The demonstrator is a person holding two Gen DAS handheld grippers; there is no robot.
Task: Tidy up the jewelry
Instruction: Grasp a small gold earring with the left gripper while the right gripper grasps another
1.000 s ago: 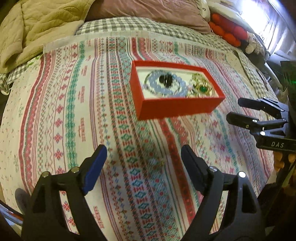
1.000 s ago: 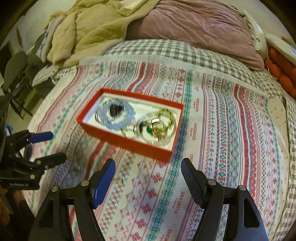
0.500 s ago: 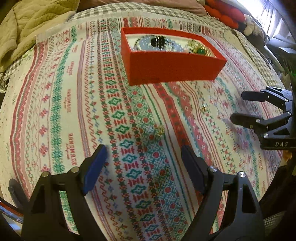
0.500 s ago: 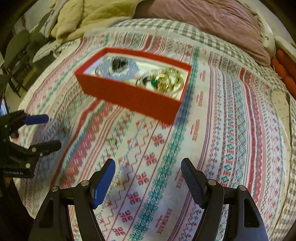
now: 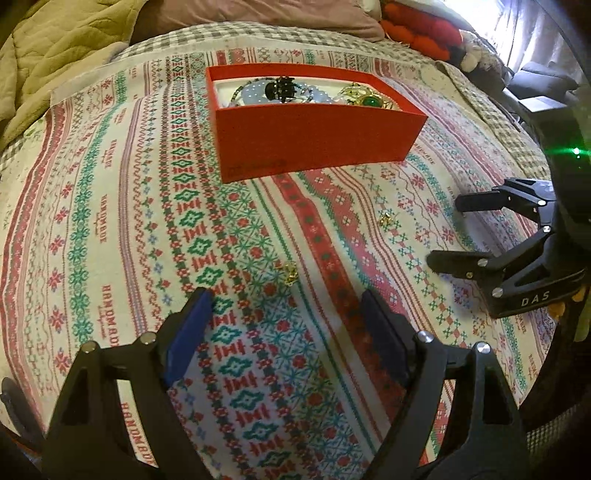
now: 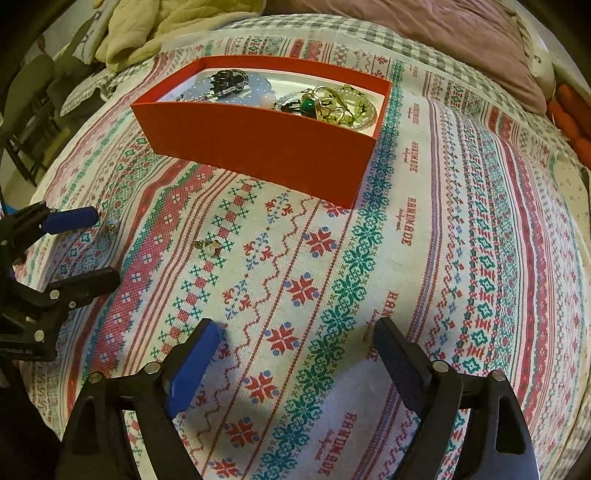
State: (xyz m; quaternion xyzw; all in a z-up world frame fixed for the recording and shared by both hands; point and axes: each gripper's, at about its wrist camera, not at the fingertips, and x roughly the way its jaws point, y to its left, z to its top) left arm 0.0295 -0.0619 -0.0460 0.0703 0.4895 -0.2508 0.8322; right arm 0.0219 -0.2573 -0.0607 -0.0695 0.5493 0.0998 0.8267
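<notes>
A red box (image 5: pixel 314 140) (image 6: pixel 258 144) sits on the patterned bedspread (image 5: pixel 110 221) and holds beaded bracelets, a black piece and gold jewelry with a green stone (image 6: pixel 325 105). Two small gold earrings lie loose on the cloth in front of it. One earring (image 5: pixel 290 272) (image 6: pixel 112 223) lies just ahead of my left gripper (image 5: pixel 286 295) (image 6: pixel 101 251), which is open and empty. The other earring (image 5: pixel 385 220) (image 6: pixel 208 245) lies between the two grippers. My right gripper (image 6: pixel 295 325) (image 5: pixel 447 232) hovers low over the cloth, its jaws opening with nothing between them.
An olive quilt (image 5: pixel 55 48) and a mauve pillow (image 6: pixel 424 37) are heaped behind the box. Red-orange plush cushions (image 5: pixel 424 29) lie at the far right of the bed. The bed edge and a dark chair (image 6: pixel 26 110) are off to the left.
Both grippers have sunk closer to the bedspread, so the earrings now show clearly. The right gripper's jaws have spread wider. The box and its contents have not moved.
</notes>
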